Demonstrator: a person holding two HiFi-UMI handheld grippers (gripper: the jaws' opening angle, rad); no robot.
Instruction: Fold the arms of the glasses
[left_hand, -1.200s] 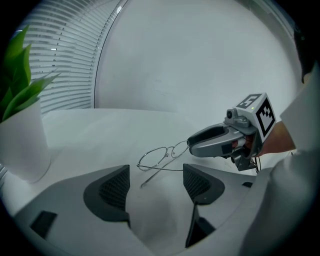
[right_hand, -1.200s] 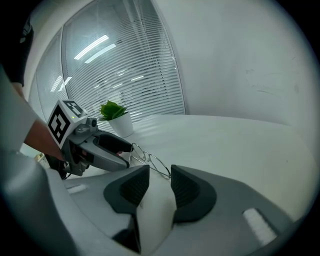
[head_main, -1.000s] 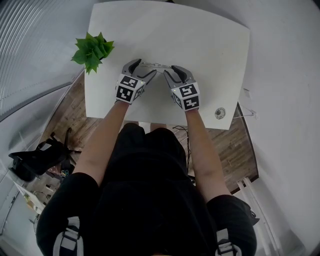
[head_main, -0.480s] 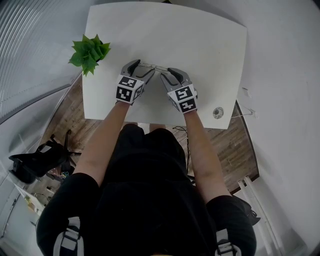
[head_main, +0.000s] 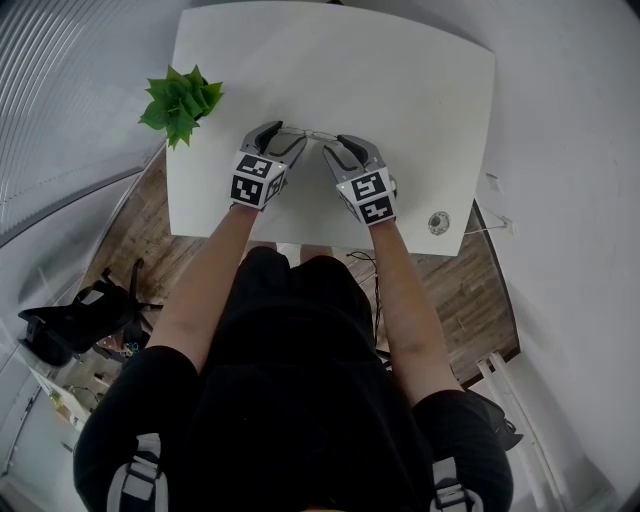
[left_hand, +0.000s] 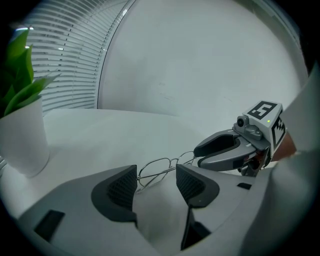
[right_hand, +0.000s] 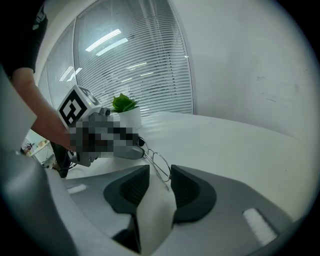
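Markers, black-and-white squares, are borne on each gripper's cube. Thin silver wire-framed glasses are pinched at one end by the right gripper. The left gripper jaws, just closing, stand apart around the other lens.

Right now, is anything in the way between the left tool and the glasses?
Nothing visible does. The thin wire-frame glasses sit between the jaws of the left tool, which have just been closing.

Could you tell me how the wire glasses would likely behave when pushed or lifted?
The glasses look thin-wired, so probably very light and easily bent. Pushed across the smooth white table, they would likely slide, not roll.
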